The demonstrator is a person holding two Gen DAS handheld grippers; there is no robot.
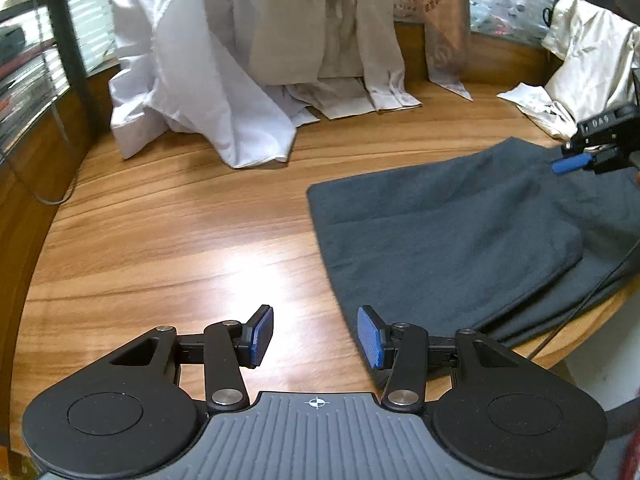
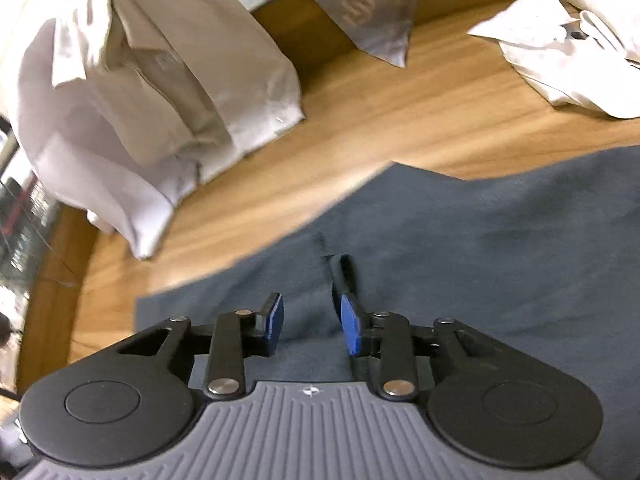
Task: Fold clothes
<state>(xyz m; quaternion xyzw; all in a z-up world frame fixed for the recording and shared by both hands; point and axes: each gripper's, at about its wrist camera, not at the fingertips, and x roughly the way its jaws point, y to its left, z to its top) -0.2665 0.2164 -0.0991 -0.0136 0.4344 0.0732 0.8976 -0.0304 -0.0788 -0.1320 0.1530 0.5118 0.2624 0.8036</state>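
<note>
Both jaws parted, dark garment (image 1: 460,236) lying flat

A wooden table (image 1: 180,220) carries a dark grey garment (image 1: 460,240) at right and white shirts (image 1: 192,80) at upper left.

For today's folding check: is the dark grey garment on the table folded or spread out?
Partly folded: the dark grey garment lies flat with one layer doubled over, its edge visible.
</note>
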